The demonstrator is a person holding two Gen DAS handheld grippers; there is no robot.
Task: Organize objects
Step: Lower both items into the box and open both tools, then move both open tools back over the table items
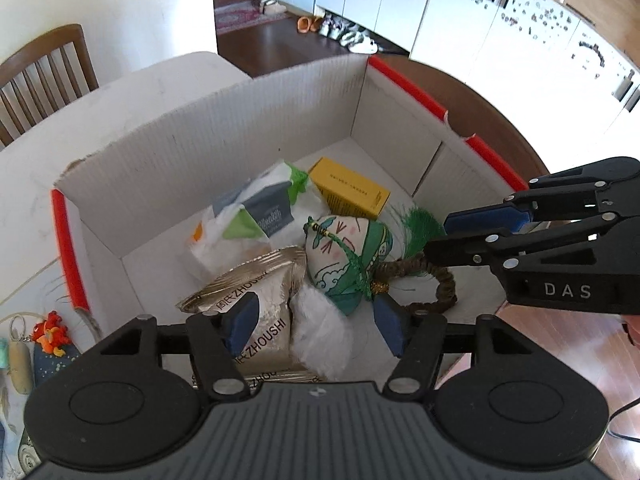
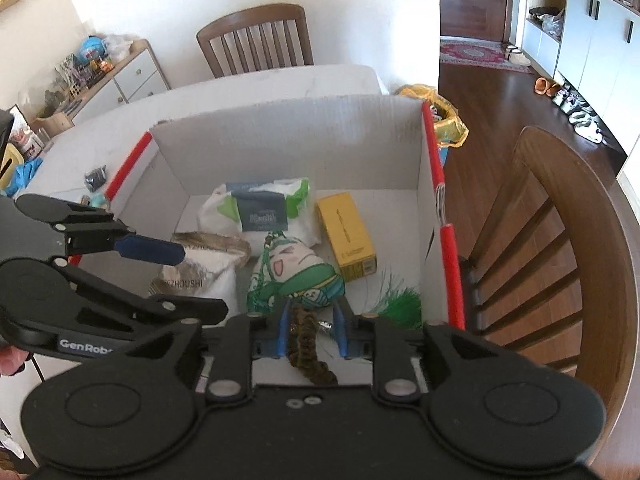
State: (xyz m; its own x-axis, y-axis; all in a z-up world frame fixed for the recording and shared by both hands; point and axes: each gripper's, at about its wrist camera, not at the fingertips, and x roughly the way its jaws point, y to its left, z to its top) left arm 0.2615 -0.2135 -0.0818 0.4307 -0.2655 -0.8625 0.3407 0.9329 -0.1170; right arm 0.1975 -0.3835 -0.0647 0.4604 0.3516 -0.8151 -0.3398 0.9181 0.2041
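Note:
A white cardboard box [image 1: 224, 128] with red edges [image 2: 434, 160] holds a tissue pack [image 1: 260, 208], a yellow carton [image 1: 352, 192], a ZHOUSHI snack bag [image 1: 256, 300] and a green-and-white plush charm [image 1: 348, 256] with a braided brown cord [image 2: 308, 352] and green tassel [image 2: 400, 300]. My left gripper [image 1: 316, 326] is open above the snack bag, empty. My right gripper [image 2: 312, 330] is open over the box's near edge, with the braided cord lying between its pads [image 2: 284, 330]; it shows from the side in the left wrist view [image 1: 448, 236].
The box stands on a white table [image 2: 256, 88]. Small keychains and an orange toy [image 1: 50, 334] lie left of the box. Wooden chairs stand behind the table [image 2: 256, 40] and right of the box [image 2: 560, 240]. A yellow bag [image 2: 444, 116] lies beyond the box's far right corner.

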